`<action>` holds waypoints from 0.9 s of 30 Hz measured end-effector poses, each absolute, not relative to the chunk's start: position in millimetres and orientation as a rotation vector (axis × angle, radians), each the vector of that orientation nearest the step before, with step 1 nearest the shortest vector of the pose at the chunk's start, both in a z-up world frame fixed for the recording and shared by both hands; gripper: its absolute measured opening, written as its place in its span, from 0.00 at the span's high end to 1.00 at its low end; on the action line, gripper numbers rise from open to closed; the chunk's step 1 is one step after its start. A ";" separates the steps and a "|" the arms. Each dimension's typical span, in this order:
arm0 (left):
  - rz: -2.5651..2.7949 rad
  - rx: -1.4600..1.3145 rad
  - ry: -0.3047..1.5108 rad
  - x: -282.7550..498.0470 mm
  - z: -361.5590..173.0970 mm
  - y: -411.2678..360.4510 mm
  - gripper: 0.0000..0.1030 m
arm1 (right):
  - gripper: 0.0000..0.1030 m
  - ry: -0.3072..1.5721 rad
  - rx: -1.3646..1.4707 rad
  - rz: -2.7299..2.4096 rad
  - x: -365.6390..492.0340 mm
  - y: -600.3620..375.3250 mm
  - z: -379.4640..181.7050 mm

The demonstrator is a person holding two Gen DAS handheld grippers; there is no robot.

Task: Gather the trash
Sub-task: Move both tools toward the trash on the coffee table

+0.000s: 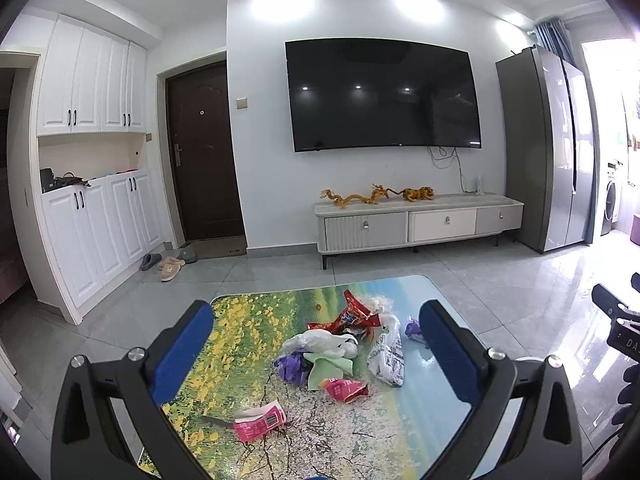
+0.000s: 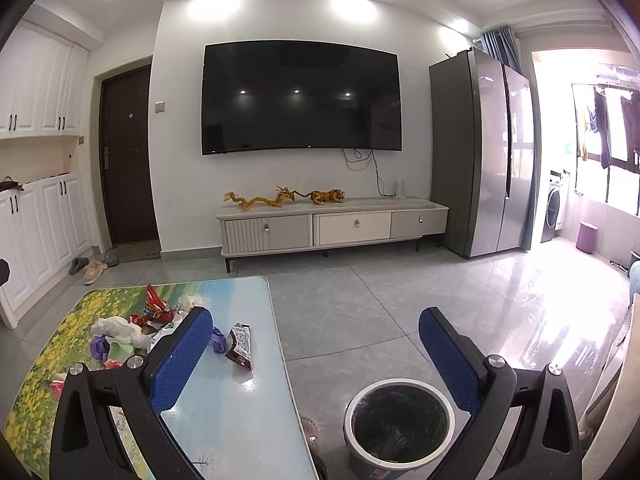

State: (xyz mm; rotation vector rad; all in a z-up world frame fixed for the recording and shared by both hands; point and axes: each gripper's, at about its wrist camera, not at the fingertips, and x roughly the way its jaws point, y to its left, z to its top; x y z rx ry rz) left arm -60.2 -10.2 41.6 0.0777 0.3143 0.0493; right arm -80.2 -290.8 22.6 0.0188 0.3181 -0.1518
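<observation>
A pile of trash (image 1: 340, 344) lies on the low table (image 1: 248, 320) with a flower print: red snack wrappers, white plastic bags, purple and green scraps. A pink packet (image 1: 260, 424) lies nearer to me. My left gripper (image 1: 316, 344) is open and empty above the table, its blue pads either side of the pile. My right gripper (image 2: 316, 348) is open and empty, over the table's right edge. A dark red packet (image 2: 240, 344) lies between its fingers. A round bin (image 2: 398, 424) with a white rim and dark liner stands on the floor beside the table.
A TV stand (image 2: 332, 228) with golden figurines sits under a wall TV (image 2: 300, 96). A grey fridge (image 2: 480, 152) stands at the right, white cabinets (image 1: 92, 216) and a brown door (image 1: 204, 152) at the left. Slippers (image 1: 168, 264) lie on the tiled floor.
</observation>
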 end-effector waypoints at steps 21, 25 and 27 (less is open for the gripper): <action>0.000 0.065 0.337 -32.3 31.3 9.1 0.00 | 0.00 0.330 -0.039 -0.192 -58.5 -273.0 28.1; 0.004 0.052 0.377 -17.0 24.2 15.6 0.00 | 0.00 0.351 -0.020 -0.192 -47.9 -276.3 22.2; 0.014 0.053 0.393 -10.9 20.4 17.8 0.00 | 0.00 0.362 -0.012 -0.184 -43.6 -278.4 19.6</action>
